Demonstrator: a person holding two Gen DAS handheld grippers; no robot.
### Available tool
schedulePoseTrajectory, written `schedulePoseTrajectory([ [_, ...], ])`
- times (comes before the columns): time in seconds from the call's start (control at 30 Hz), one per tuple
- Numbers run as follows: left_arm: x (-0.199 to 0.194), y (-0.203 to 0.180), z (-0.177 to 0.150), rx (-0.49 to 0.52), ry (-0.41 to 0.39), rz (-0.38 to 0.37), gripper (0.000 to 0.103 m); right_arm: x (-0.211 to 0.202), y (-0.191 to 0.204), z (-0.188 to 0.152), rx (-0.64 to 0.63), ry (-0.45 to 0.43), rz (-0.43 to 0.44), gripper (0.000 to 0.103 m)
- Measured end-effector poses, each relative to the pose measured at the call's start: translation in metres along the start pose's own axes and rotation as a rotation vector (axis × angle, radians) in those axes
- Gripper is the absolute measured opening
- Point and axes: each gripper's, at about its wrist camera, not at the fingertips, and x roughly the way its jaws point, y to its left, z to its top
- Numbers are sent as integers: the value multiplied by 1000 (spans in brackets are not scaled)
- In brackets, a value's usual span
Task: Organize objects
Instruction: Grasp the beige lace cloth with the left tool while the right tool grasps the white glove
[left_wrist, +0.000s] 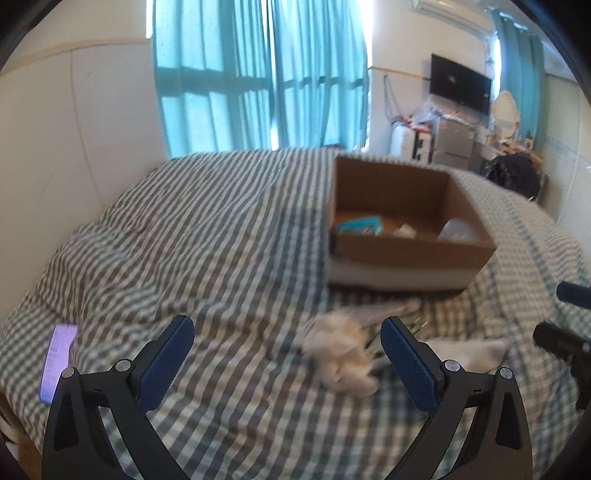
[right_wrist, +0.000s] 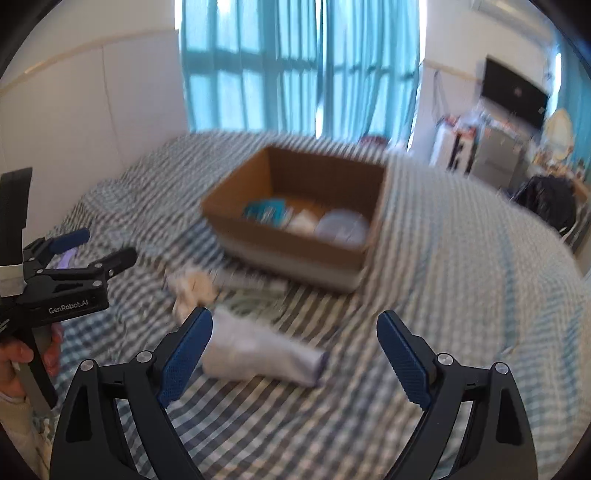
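Note:
An open cardboard box (left_wrist: 413, 266) (right_wrist: 295, 254) sits on the striped bed and holds a teal packet (left_wrist: 360, 226) (right_wrist: 266, 211), a white item and a clear lid (right_wrist: 341, 226). A crumpled cream cloth (left_wrist: 341, 356) (right_wrist: 192, 290) lies in front of the box, between my left gripper's fingers and beyond them. A rolled white sock (right_wrist: 262, 352) (left_wrist: 469, 350) lies just ahead of my right gripper (right_wrist: 293, 358). My left gripper (left_wrist: 288, 363) (right_wrist: 99, 247) is open and empty. My right gripper is open and empty; it also shows at the right edge of the left wrist view (left_wrist: 565, 343).
A lit purple phone (left_wrist: 59, 360) lies on the bed (left_wrist: 207, 221) near its left edge. A flat clear packet (right_wrist: 255, 282) lies between the cloth and the box. White wall panels stand to the left, teal curtains behind, cluttered furniture and a wall screen at the far right.

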Motion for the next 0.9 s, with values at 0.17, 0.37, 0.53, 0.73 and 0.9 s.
schedulePoseTrajectory([
  [0.17,31,0,-31,55,65,26,103,49,30,-22,-43,117,76,91],
  [0.37,45,0,-47,126,77,18,103,97,53,-33,-122,220,58,82],
  [0.53,53,-3,-44,124,97,-26,103,108,51,-34,-171,219,29,44],
  [0.73,69,-18,-28,81,126,-96,103,80,20,-12,-113,119,10,38],
  [0.9,101,-29,-18,72,141,-75,94,67,-11,-3,-64,74,-40,38],
])
